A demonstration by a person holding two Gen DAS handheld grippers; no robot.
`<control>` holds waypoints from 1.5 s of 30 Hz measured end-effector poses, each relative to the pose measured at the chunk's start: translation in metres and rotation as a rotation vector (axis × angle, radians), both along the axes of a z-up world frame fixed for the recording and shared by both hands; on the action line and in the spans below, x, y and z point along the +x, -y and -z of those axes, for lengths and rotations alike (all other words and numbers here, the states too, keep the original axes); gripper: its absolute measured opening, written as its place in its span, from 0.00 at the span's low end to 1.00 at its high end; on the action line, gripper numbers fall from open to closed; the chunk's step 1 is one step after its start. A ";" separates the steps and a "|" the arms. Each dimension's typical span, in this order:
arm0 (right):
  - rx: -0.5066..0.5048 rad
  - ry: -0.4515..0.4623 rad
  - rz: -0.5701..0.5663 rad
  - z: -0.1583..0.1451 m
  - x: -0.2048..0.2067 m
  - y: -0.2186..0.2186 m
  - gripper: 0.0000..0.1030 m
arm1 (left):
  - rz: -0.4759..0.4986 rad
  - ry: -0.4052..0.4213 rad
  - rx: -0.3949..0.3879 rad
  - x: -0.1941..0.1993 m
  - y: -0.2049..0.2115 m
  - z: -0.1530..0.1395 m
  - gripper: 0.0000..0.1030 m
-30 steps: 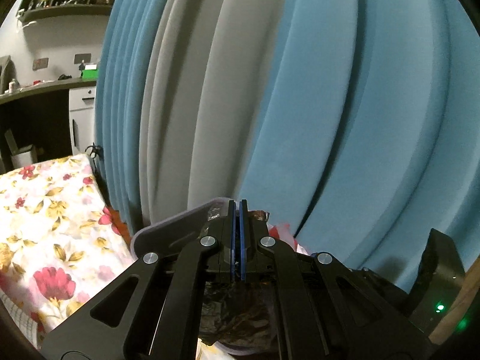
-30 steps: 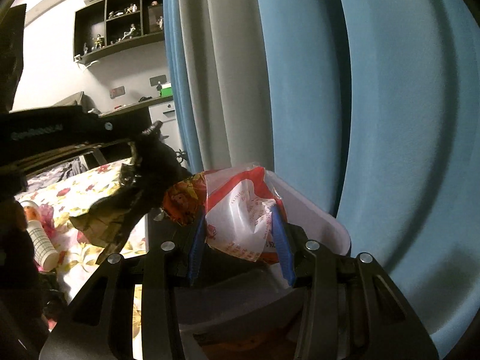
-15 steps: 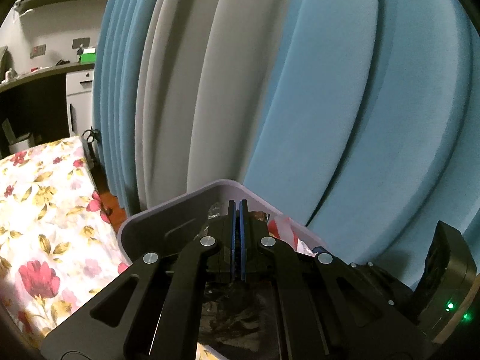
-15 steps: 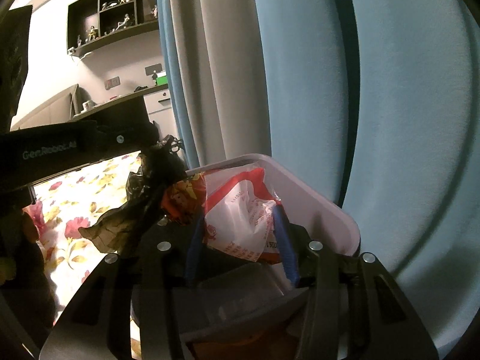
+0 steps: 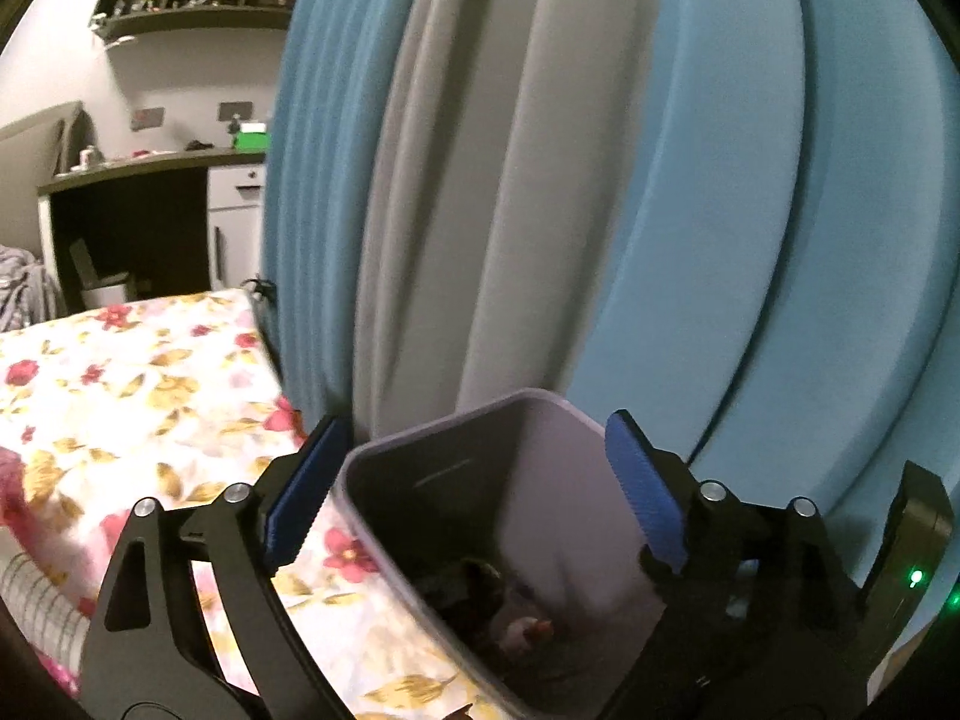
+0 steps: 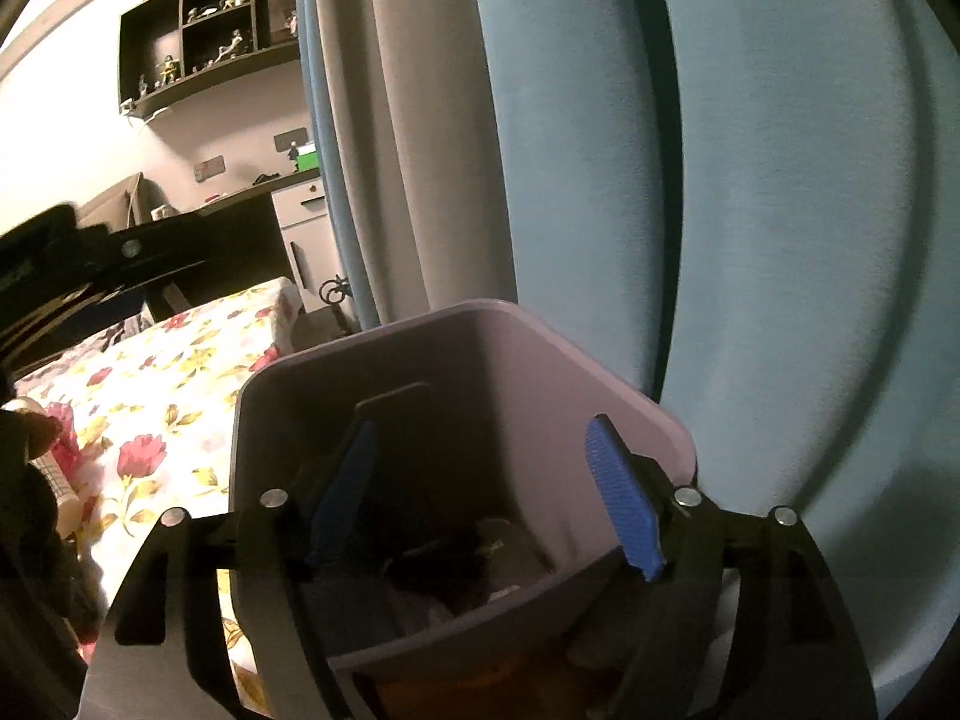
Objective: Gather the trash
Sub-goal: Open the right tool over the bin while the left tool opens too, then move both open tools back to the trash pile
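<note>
A pale lilac trash bin (image 5: 564,474) (image 6: 540,372) stands between the flowered bed and the curtains. Dark crumpled wrappers (image 5: 462,591) (image 6: 444,558) and a reddish-white scrap (image 5: 528,630) lie at its bottom. Over the bin's mouth, my left gripper (image 5: 474,492) has its jaws opening wide, and nothing is between its blue pads. My right gripper (image 6: 492,495) also hangs above the bin, jaws opening, with nothing between its pads. A dark part of the left gripper (image 6: 78,264) shows at the left edge of the right wrist view.
Blue and grey curtains (image 5: 600,180) (image 6: 660,150) hang right behind the bin. The bed with the floral sheet (image 5: 138,396) (image 6: 168,384) lies to the left. A desk and white drawers (image 5: 228,222) stand further back, under wall shelves (image 6: 210,18). A white bottle (image 6: 57,474) lies on the bed.
Both grippers have opened. The dark wrapper left the left gripper and the red-white packet left the right one; both now lie in the bin. The left gripper tipped slightly downward.
</note>
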State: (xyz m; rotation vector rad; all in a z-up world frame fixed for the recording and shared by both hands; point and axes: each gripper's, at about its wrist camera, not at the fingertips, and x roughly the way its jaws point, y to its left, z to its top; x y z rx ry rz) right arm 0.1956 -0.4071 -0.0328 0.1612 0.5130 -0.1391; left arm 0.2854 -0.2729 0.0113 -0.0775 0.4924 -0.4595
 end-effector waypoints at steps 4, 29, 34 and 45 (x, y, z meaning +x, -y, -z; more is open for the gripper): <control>-0.025 0.022 0.006 -0.005 -0.007 -0.007 0.76 | -0.035 0.018 0.004 -0.015 -0.013 -0.005 0.87; -0.044 0.063 -0.174 -0.018 -0.081 -0.130 0.82 | -0.345 0.046 0.080 -0.177 -0.207 0.009 0.88; -0.044 0.007 -0.301 -0.001 -0.081 -0.182 0.82 | -0.470 -0.001 0.080 -0.205 -0.262 0.030 0.88; -0.082 -0.068 -0.466 0.020 -0.061 -0.257 0.82 | -0.565 -0.015 0.052 -0.230 -0.316 0.036 0.88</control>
